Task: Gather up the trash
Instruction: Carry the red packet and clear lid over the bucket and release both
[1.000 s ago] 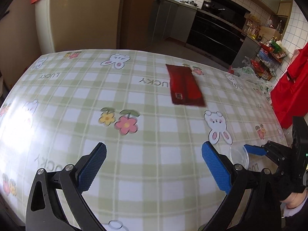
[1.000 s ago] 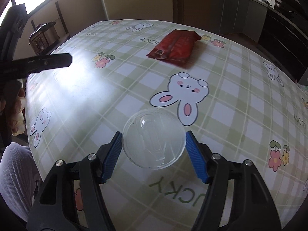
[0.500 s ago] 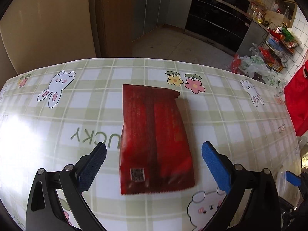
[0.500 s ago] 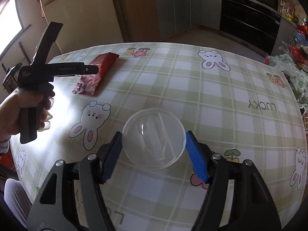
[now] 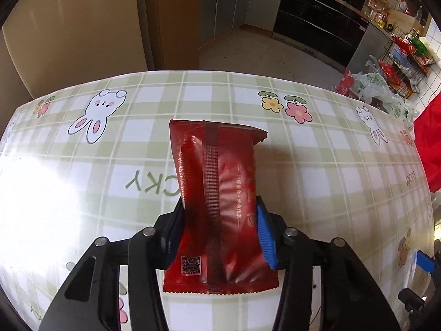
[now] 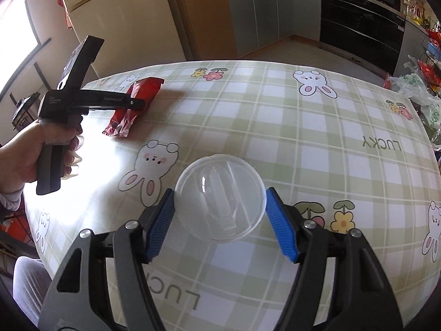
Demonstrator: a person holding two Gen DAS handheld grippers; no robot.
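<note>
Item: red snack wrapper, near tabletop's far edge. Left gripper closing, pads pinching its sides; squeeze gently, lift straight. Right gripper clamps clear plastic lid; hold level.

A: What covers the table?
B: A smooth, glossy plastic sheet printed in green check, glaring white where the light strikes it.

A: And the red wrapper?
B: Shiny crinkled foil-like film with a ribbed seam down its back.

A: The lid?
B: Clear, glossy plastic.

A: The grippers?
B: Matt black plastic frames with bright metal screws; the fingers carry ribbed blue pads that look like rubber.
</note>
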